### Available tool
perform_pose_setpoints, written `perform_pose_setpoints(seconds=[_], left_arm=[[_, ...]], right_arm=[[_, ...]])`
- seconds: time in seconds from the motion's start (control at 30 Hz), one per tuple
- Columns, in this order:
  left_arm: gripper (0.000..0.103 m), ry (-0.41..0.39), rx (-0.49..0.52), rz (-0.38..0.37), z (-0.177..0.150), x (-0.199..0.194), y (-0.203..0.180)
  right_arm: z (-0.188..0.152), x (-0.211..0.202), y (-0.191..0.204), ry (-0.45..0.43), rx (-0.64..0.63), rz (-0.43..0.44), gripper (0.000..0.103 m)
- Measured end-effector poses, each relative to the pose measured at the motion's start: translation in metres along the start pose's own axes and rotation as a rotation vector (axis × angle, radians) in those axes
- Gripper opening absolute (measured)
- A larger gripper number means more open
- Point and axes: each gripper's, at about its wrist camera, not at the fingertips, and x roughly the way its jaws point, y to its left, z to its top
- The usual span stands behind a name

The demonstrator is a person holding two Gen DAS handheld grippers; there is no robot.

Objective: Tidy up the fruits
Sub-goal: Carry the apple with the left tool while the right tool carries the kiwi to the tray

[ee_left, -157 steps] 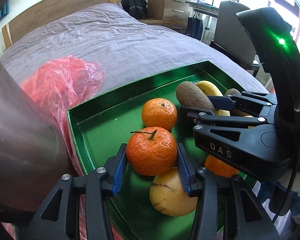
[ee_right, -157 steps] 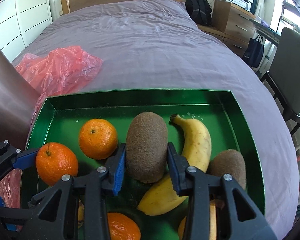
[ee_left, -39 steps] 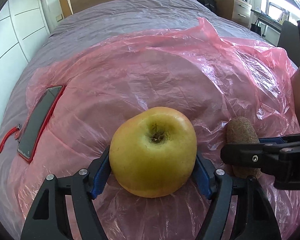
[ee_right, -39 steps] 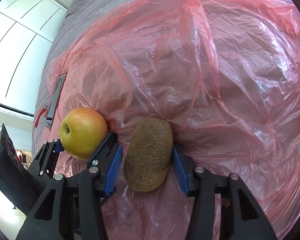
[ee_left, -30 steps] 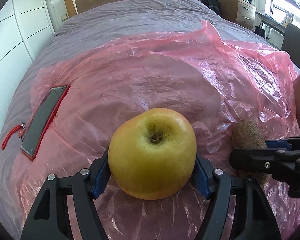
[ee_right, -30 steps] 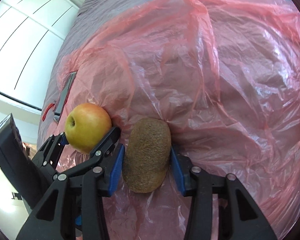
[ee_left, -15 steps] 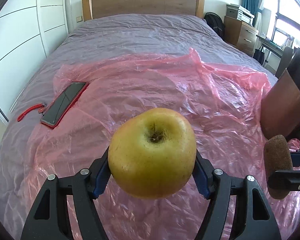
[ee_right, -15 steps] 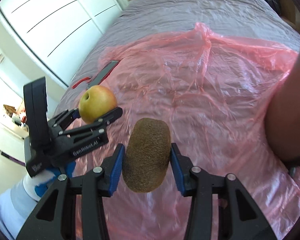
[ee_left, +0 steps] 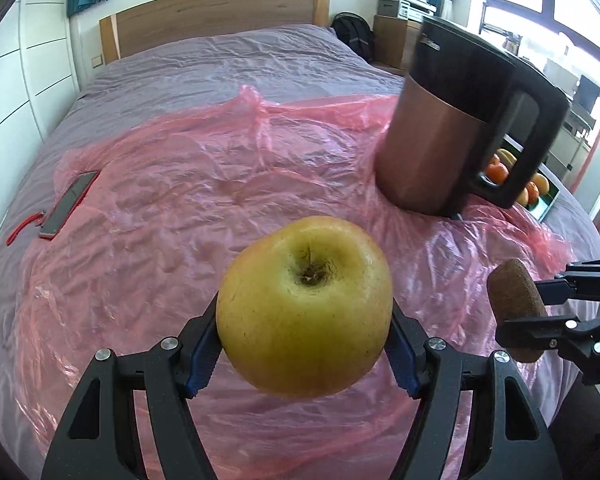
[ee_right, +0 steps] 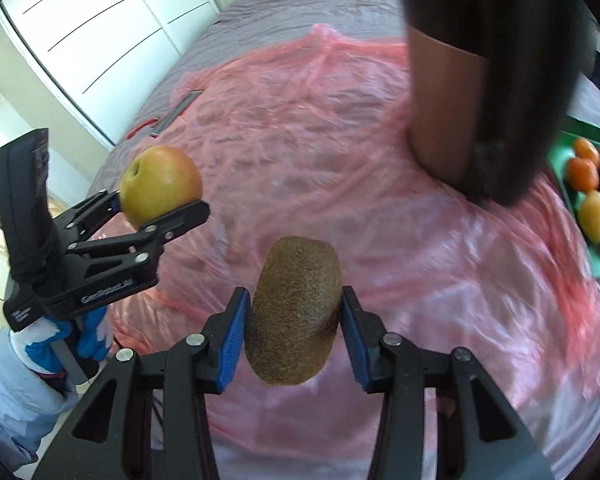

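Left tool (ee_left: 304,354) is gripping the apple (ee_left: 305,306) mid-air, right tool (ee_right: 294,338) pinching the kiwi (ee_right: 294,310), both over the pink sheet (ee_left: 188,184). Apple's probably firm and heavy; kiwi's likely squishy, so I'd go gentle around the middle.

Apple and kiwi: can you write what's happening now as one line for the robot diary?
left gripper: shut on apple, held above pink plastic sheet | right gripper: shut on kiwi, also lifted | green tray: other fruit inside

A home bedroom is indicated by the bed (ee_left: 228,76) with wooden headboard (ee_left: 216,16), wardrobe doors (ee_right: 100,28) and dresser (ee_left: 392,40).
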Motion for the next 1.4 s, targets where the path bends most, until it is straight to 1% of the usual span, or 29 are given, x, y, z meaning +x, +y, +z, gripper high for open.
perform_pose_setpoints(seconds=[0.23,0.43,0.63,0.73,0.8,0.87,0.93,1.0,1.1,1.23,1.3,1.4], left_arm=[[0.066,0.037,0.062,-0.096,0.0,0.006,-0.072],[0.066,0.047,0.133,-0.196,0.011,0.013,-0.14],[0.066,0.054,0.178,-0.287,0.031,0.029,-0.21],[0.066,0.048,0.196,-0.322,0.046,0.041,-0.239],[0.066,0.041,0.197,-0.334,0.057,0.05,-0.254],[0.066,0.03,0.194,-0.336,0.069,0.061,-0.269],[0.066,0.023,0.189,-0.322,0.079,0.072,-0.28],[0.066,0.021,0.173,-0.297,0.088,0.086,-0.288],[0.066,0.016,0.16,-0.229,0.099,0.106,-0.296],[0.066,0.019,0.155,-0.182,0.106,0.13,-0.304],[0.066,0.012,0.156,-0.161,0.107,0.139,-0.31],[0.066,0.008,0.133,-0.132,0.106,0.151,-0.314]], right_arm=[[-0.025,-0.035,-0.059,-0.036,0.073,-0.072,0.049],[-0.034,-0.077,-0.125,-0.108,0.139,-0.152,0.049],[-0.031,-0.107,-0.197,-0.17,0.193,-0.238,0.049],[-0.022,-0.111,-0.226,-0.191,0.197,-0.273,0.049],[-0.014,-0.113,-0.243,-0.207,0.193,-0.28,0.049],[-0.005,-0.114,-0.256,-0.232,0.183,-0.287,0.049],[0.005,-0.113,-0.272,-0.254,0.177,-0.29,0.049],[0.016,-0.108,-0.284,-0.273,0.177,-0.29,0.049],[0.036,-0.098,-0.301,-0.294,0.153,-0.312,0.049],[0.056,-0.087,-0.32,-0.319,0.141,-0.343,0.049],[0.061,-0.082,-0.326,-0.335,0.145,-0.364,0.049],[0.064,-0.076,-0.332,-0.361,0.163,-0.375,0.049]])
